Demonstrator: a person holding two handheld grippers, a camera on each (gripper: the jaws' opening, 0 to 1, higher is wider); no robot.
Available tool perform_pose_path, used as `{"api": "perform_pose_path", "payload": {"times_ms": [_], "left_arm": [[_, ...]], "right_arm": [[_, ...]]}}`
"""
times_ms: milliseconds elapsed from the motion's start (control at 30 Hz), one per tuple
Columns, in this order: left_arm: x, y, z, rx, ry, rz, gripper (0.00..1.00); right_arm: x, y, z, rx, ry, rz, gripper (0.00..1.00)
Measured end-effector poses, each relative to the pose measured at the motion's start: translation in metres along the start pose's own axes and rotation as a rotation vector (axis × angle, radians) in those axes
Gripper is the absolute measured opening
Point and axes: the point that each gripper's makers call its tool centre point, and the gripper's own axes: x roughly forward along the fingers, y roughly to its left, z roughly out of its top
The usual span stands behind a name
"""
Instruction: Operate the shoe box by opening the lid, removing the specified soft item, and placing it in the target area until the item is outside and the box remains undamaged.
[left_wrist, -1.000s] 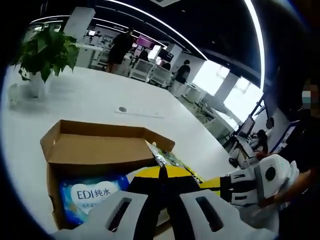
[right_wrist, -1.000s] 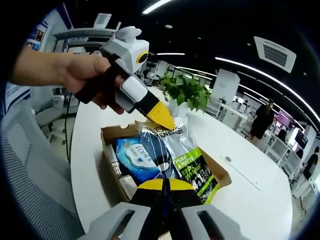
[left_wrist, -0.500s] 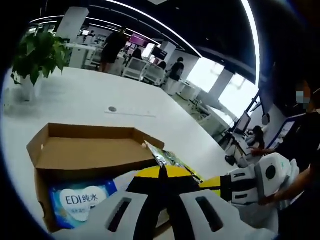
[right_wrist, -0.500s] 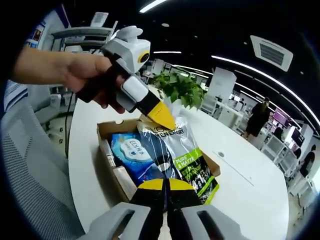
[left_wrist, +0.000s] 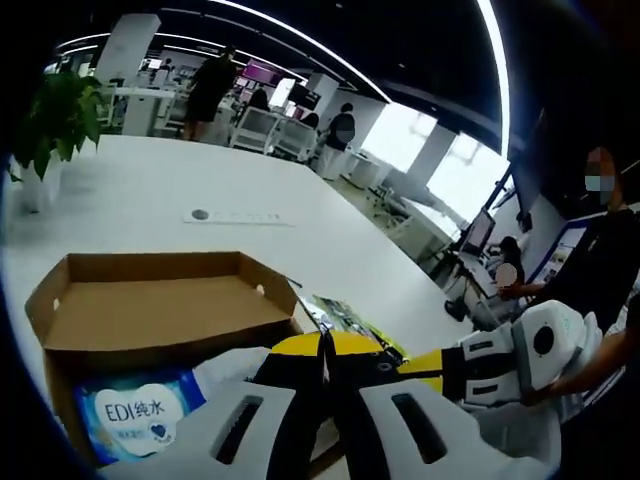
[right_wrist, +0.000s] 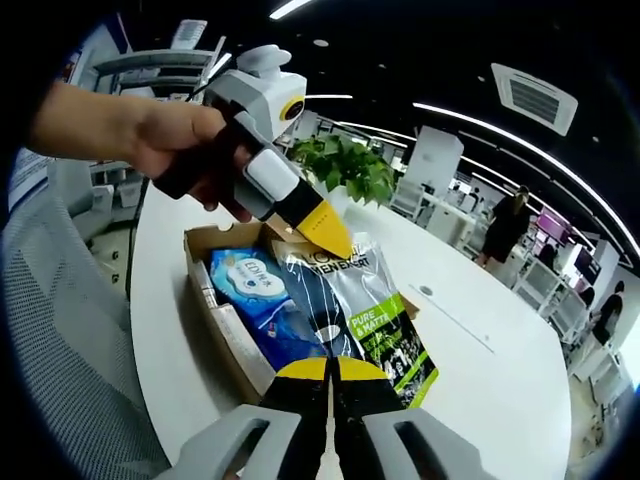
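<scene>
An open cardboard shoe box (left_wrist: 140, 265) sits on the white table, its lid flap folded back. A blue wipes pack (left_wrist: 128, 416) lies inside it. A silver, black and green soft packet (right_wrist: 362, 305) hangs stretched over the box (right_wrist: 232, 338) and the wipes pack (right_wrist: 255, 288). My left gripper (right_wrist: 330, 238), held in a hand, is shut on the packet's top edge. My right gripper (right_wrist: 328, 368) is shut on its lower end. In the left gripper view my own jaws (left_wrist: 325, 345) pinch the packet (left_wrist: 345, 318), with the right gripper (left_wrist: 420, 367) just to the right.
The white table (right_wrist: 480, 350) stretches wide beyond the box. A potted plant (right_wrist: 345, 168) stands behind the box, seen far left in the left gripper view (left_wrist: 48, 120). A grey mesh chair (right_wrist: 60, 350) is beside the table. People stand among desks in the background.
Both grippers keep their hold on the packet. Both views have shifted, so the box now sits further left and lower, and the packet lies more to its right side.
</scene>
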Motion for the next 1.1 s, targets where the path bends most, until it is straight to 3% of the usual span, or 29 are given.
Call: {"api": "perform_pose_path", "payload": {"times_ms": [700,1100], "left_arm": [[0.050,-0.011,-0.019,0.051,0.079,0.001,0.00],[0.073,-0.013,-0.030,0.133,0.149,0.009,0.00]], "right_arm": [[-0.008,-0.023,-0.045,0.003,0.067,-0.031,0.00],[-0.006,-0.033,-0.067,0.018,0.098,-0.043,0.00]]}}
